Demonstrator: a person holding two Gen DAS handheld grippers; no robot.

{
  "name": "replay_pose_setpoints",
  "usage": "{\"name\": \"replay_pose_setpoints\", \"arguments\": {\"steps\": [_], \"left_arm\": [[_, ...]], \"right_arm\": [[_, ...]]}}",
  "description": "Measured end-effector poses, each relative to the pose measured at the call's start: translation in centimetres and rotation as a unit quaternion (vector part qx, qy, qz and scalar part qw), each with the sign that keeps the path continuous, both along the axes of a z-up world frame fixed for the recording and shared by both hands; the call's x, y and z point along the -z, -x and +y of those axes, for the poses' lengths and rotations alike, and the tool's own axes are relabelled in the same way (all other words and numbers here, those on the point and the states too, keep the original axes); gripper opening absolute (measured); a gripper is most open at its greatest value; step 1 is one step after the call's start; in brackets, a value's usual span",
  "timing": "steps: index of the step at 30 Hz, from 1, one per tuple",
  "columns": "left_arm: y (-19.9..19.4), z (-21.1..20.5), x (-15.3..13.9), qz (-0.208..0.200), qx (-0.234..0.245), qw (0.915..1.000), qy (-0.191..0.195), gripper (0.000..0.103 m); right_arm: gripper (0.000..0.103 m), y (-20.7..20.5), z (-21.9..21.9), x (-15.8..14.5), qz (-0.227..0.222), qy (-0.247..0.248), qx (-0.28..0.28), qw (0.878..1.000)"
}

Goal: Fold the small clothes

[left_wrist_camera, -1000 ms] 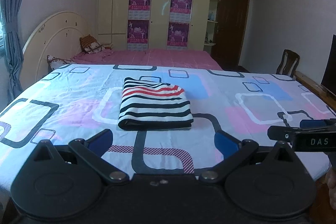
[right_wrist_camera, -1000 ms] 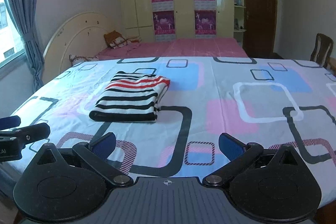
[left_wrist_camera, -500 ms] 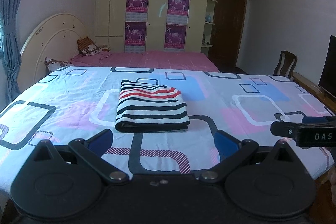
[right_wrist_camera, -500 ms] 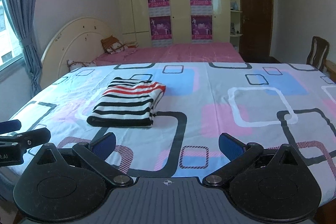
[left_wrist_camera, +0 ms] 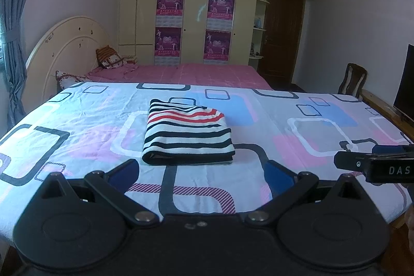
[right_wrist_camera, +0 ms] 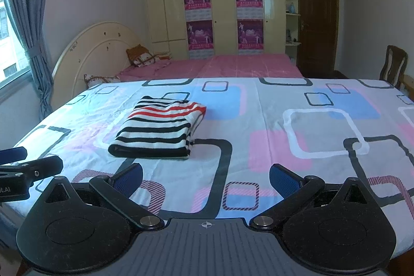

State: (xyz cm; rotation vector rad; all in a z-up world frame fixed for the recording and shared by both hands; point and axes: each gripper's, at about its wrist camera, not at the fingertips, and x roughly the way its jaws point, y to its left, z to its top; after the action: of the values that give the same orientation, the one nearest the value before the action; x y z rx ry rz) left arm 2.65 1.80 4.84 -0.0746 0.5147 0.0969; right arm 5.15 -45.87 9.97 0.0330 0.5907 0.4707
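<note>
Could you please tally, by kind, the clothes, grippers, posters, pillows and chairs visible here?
Folded striped garment: 1
Grippers: 2, left gripper, right gripper
Purple posters on the wardrobe: 4
Pillows by the headboard: 2
Wooden chair: 1
Total: 10

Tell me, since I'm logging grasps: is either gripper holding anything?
Nothing held. Left gripper and right gripper are open; the folded striped garment lies untouched.

A patterned bedsheet (left_wrist_camera: 297,105) covers the bed, with a folded striped garment (left_wrist_camera: 187,132) lying on it.
</note>
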Motion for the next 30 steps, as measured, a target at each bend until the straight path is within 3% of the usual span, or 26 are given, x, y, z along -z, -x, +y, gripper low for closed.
{"name": "replay_pose_setpoints", "arguments": {"steps": [30], "left_arm": [[-0.21,-0.41,0.06,-0.008,-0.001,1.0,-0.001,0.103]], "right_arm": [[0.103,-0.2,-0.8,-0.08,-0.005,0.001,0.004,1.0]]}}
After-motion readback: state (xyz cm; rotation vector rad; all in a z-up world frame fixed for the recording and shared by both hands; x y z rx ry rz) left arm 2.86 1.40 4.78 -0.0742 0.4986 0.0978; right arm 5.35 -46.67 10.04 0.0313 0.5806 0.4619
